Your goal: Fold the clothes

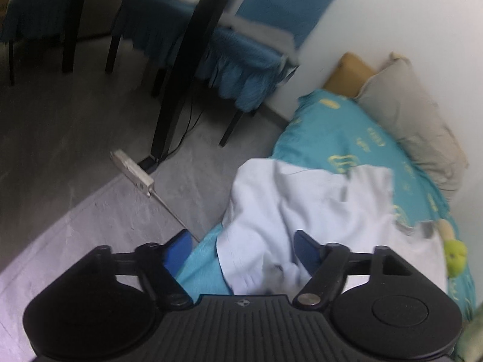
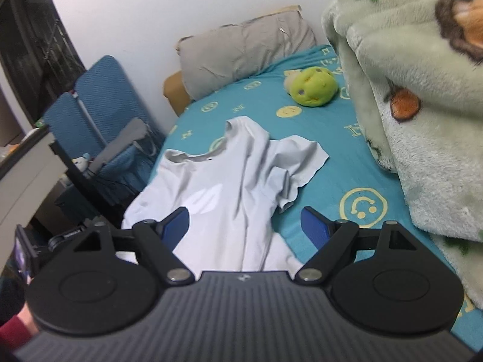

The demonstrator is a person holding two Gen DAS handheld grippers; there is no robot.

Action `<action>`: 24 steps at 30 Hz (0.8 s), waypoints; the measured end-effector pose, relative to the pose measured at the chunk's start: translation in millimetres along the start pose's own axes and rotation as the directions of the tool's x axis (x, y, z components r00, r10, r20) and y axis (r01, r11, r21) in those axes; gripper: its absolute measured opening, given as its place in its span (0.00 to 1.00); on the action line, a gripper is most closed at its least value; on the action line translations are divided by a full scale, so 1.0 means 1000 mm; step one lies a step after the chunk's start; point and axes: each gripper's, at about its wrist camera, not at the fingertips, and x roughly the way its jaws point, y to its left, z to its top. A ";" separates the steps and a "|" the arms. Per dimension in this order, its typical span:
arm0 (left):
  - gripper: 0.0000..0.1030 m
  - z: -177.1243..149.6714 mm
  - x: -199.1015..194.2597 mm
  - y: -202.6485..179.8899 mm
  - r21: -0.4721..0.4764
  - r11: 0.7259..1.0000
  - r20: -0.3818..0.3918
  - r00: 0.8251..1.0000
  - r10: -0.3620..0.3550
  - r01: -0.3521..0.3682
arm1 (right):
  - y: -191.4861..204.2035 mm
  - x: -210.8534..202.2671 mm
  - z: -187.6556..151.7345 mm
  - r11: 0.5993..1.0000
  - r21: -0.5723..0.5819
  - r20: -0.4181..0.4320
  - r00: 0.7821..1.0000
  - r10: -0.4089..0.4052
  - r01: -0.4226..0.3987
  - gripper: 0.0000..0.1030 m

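Observation:
A pale white T-shirt (image 2: 229, 181) lies crumpled on the teal bed sheet (image 2: 317, 126), collar toward the pillow, one sleeve spread to the right. In the left wrist view the same T-shirt (image 1: 302, 205) drapes over the bed's edge. My left gripper (image 1: 244, 247) hovers open above the shirt's near hem, nothing between its blue pads. My right gripper (image 2: 246, 226) is open too, just above the shirt's lower half, its left pad (image 2: 176, 226) over the cloth and its right pad (image 2: 314, 229) over bare sheet.
A grey pillow (image 2: 241, 51) and a green plush toy (image 2: 314, 86) lie at the bed's head. A fluffy green blanket (image 2: 422, 105) is piled on the right. Beside the bed stand blue chairs (image 1: 241, 69), a black table leg (image 1: 181, 90) and a power strip (image 1: 132, 169) on the floor.

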 end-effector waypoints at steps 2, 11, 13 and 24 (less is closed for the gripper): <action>0.68 0.006 0.024 0.002 -0.009 1.000 -0.003 1.000 0.006 -0.006 | -0.002 0.013 0.002 1.000 -0.006 0.001 1.000 -0.011 0.011 0.80; 0.09 0.030 0.087 0.000 -0.025 0.997 -0.066 0.995 -0.078 0.077 | -0.011 0.058 0.000 0.999 -0.015 -0.048 0.998 -0.048 0.047 0.80; 0.03 0.035 0.085 -0.005 0.040 0.997 -0.057 0.996 -0.071 0.073 | -0.011 0.061 -0.001 0.999 -0.011 -0.058 0.997 -0.049 0.049 0.80; 0.02 0.098 0.066 -0.038 0.212 0.972 0.147 0.986 0.075 -0.105 | -0.010 0.060 -0.005 0.995 -0.028 -0.054 0.994 -0.093 0.092 0.80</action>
